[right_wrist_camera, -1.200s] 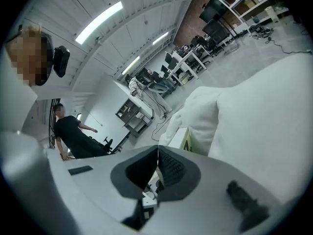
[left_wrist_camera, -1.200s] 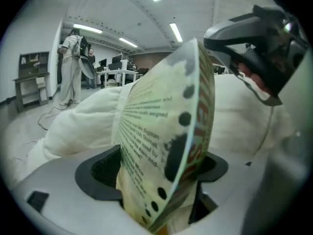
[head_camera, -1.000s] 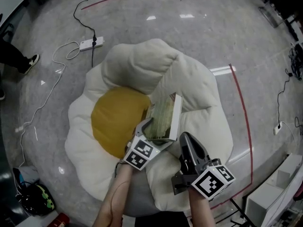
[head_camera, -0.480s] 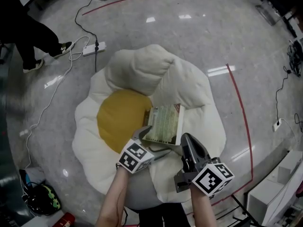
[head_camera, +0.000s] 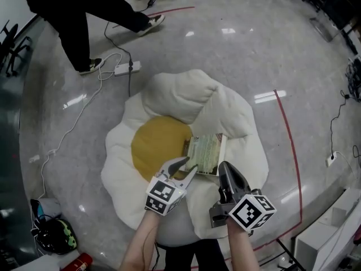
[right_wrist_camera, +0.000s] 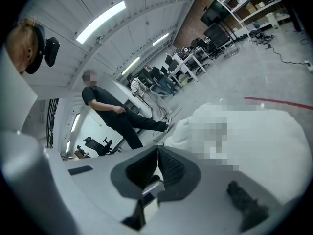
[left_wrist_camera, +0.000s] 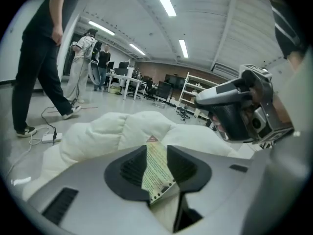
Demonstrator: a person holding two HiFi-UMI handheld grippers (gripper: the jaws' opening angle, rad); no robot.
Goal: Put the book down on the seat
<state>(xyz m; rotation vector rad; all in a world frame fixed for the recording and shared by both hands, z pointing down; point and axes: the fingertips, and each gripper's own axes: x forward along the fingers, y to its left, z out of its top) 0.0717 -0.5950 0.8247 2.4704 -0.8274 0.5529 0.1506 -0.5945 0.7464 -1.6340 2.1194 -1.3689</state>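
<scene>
The book [head_camera: 206,153], with a pale green cover, lies flat on the fried-egg seat cushion [head_camera: 169,95], at the right edge of the yellow yolk [head_camera: 155,151]. My left gripper [head_camera: 185,167] sits just at the book's near left corner. Its jaws are closing. In the left gripper view the book [left_wrist_camera: 156,170] shows in the narrow gap of the left gripper [left_wrist_camera: 152,153], and the pads do not press on it. My right gripper [head_camera: 225,171] hovers over the cushion's near right lobe, beside the book. Seen from the right gripper [right_wrist_camera: 157,155], its pads meet with nothing between them.
A person in black [head_camera: 84,16] walks across the floor at the upper left. A power strip [head_camera: 125,68] with trailing cables lies behind the cushion. A red tape line [head_camera: 291,151] curves along the right. A bag [head_camera: 52,236] lies at the lower left.
The book went from tilted up in the left jaws to flat on the cushion. The left gripper drew back a little. A person walked into view at the upper left.
</scene>
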